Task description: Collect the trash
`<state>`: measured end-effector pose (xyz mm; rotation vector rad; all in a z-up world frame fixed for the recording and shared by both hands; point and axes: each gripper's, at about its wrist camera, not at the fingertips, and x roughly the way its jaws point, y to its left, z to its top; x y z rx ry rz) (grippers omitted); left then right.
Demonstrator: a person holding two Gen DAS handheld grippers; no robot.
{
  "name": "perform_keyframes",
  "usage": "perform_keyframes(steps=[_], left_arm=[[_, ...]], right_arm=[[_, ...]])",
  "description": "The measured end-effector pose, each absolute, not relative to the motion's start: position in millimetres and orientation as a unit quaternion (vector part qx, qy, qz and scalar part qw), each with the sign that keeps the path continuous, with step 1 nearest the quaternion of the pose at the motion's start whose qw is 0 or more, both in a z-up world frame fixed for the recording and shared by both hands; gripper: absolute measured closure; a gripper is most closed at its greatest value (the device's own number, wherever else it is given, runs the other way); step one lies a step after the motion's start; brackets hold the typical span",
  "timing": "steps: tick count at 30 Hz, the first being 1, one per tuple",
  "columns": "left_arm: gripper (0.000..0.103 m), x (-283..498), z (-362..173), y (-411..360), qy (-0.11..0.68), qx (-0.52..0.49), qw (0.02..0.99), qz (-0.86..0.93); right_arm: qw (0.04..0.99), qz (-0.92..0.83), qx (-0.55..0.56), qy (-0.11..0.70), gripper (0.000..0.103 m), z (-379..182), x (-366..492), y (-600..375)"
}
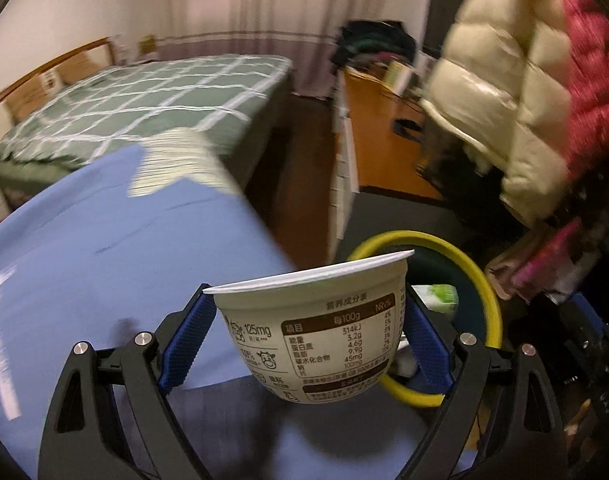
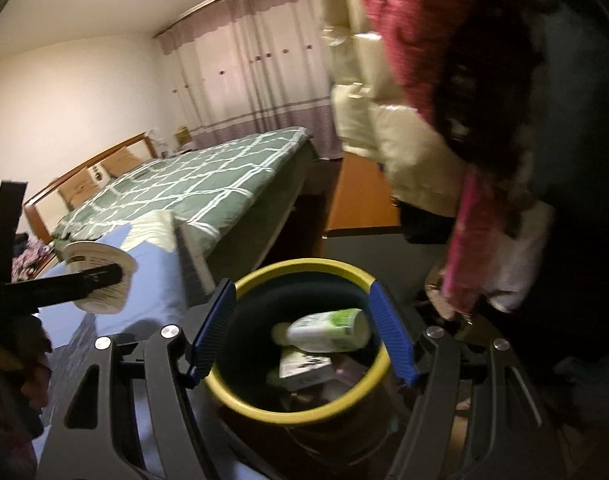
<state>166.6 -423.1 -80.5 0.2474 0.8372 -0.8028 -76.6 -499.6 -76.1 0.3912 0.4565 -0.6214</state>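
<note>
The left tongs (image 1: 310, 344) pinch the yogurt cup (image 1: 316, 328) by its sides, upright, just short of the yellow-rimmed bin (image 1: 490, 292), likely for dropping, while the right tongs (image 2: 300, 334), spread, straddle the bin's rim.

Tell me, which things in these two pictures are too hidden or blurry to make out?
- Inside of the yogurt cup, left wrist view: seen from the side, so its contents are hidden.
- Bottom of the trash bin, right wrist view: a white and green bottle and a small carton cover it; the dark items beside them are unreadable.
- Hanging puffy jacket, both views: smeared by motion blur.
- Clutter on the orange desk, left wrist view: small and blurred.
</note>
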Motion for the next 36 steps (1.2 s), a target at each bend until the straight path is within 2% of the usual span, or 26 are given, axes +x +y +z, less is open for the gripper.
perform_keyframes(steps=[7, 9, 10, 14, 18, 23, 27, 32, 36], left_arm=[[0.014, 134, -104, -512, 0.411, 0.150, 0.788, -0.434], [0.013, 126, -111, -528, 0.410, 0.163, 0.782, -0.441], [0.009, 124, -116, -536, 0.412, 0.170, 0.778, -0.443], [0.006, 129, -120, -532, 0.421, 0.169, 0.780, -0.430], [0.006, 133, -95, -486, 0.408, 0.145, 0.800, -0.415], [0.005, 114, -39, -382, 0.301, 0.126, 0.872, -0.365], [0.005, 96, -7, -295, 0.247, 0.086, 0.913, -0.313], [0.005, 70, 14, -195, 0.224, 0.043, 0.946, -0.231], [0.005, 54, 19, -144, 0.223, 0.030, 0.957, -0.181]], right_arm=[[0.900, -0.331, 0.196, 0.206, 0.037, -69, -100, -518], [0.898, -0.340, 0.194, 0.200, 0.034, -65, -106, -519], [0.898, -0.343, 0.193, 0.198, 0.033, -63, -108, -520], [0.899, -0.341, 0.193, 0.194, 0.032, -59, -112, -518], [0.906, -0.323, 0.190, 0.199, 0.032, -57, -103, -510], [0.918, -0.285, 0.181, 0.207, 0.032, -51, -85, -488], [0.933, -0.237, 0.166, 0.214, 0.031, -41, -67, -459], [0.945, -0.198, 0.144, 0.217, 0.030, -28, -58, -428], [0.953, -0.172, 0.119, 0.219, 0.028, -17, -55, -398]])
